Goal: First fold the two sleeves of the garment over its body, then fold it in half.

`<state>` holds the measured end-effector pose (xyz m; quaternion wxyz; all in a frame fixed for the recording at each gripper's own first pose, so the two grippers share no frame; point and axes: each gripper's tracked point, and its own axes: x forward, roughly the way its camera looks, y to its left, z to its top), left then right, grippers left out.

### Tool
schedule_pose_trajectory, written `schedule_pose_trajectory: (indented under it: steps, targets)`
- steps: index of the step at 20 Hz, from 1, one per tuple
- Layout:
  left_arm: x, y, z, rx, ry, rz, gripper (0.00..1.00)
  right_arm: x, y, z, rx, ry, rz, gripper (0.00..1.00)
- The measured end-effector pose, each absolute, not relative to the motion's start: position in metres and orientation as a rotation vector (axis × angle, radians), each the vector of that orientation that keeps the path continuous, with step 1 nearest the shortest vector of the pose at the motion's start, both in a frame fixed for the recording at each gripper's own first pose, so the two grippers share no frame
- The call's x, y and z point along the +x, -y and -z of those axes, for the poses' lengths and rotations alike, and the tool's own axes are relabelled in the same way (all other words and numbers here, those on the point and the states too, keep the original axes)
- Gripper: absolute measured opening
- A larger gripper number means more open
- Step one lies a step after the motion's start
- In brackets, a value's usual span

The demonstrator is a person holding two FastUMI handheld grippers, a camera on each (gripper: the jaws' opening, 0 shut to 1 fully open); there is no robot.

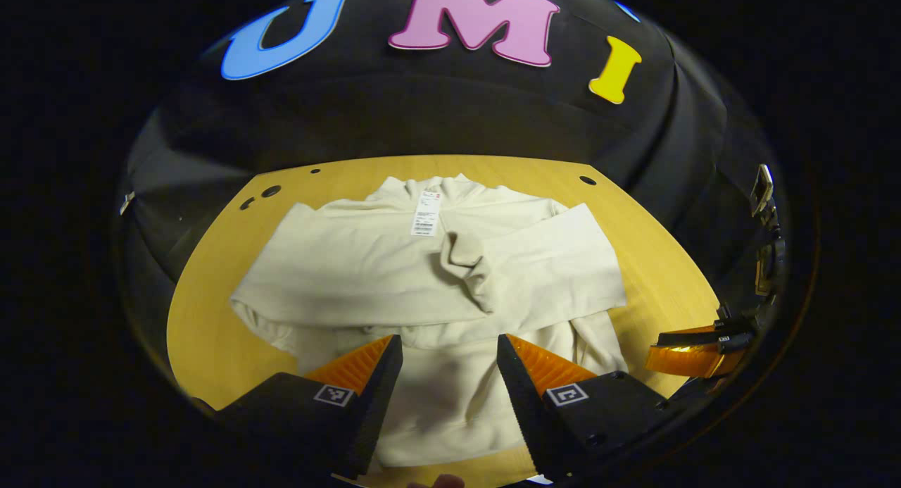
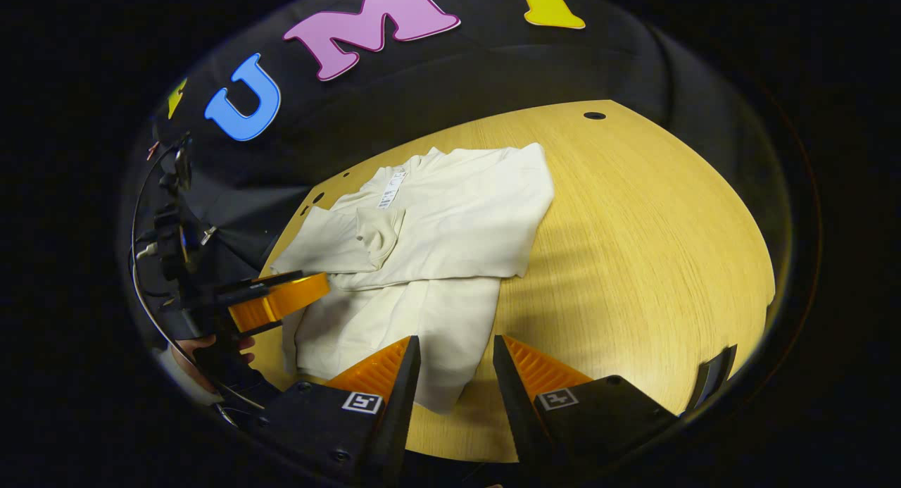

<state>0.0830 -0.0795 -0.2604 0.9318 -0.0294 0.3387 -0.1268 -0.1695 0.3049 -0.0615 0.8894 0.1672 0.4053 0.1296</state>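
1. The garment point(image 1: 436, 284) is soft cream knit, matte and faintly creased, lying flat on the smooth wooden table point(image 1: 211, 333); both sleeves point(image 1: 535, 263) cross its chest as broad bands.
2. Its long axis runs away from my left gripper point(image 1: 449, 375), collar and tag point(image 1: 426, 213) farthest, hem point(image 2: 436, 396) nearest.
3. My left gripper's jaws stand apart above the hem, clamping nothing; my right gripper point(image 2: 456, 375) is likewise apart over the hem corner.

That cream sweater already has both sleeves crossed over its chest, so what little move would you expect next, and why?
Probably both open grippers drop to the hem nearest them and pinch it. The sweater lies flat on the wooden table, sleeves folded over its body, not yet halved. The left gripper hovers above the lower body; the right gripper hangs above the hem's corner, holding nothing.
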Motion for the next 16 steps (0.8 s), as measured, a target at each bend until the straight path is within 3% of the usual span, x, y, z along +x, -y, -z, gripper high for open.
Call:
schedule_pose_trajectory:
  steps: [7, 16]
  targets:
    - [0.038, 0.016, 0.281, -0.084, -0.743, 0.209, 0.82, -0.177, -0.322, 0.069, 0.307, -0.875, -0.291, 0.65]
    - [-0.012, 0.006, 0.325, -0.101, -0.872, 0.222, 0.82, -0.203, -0.321, 0.088, 0.271, -0.939, -0.258, 0.65]
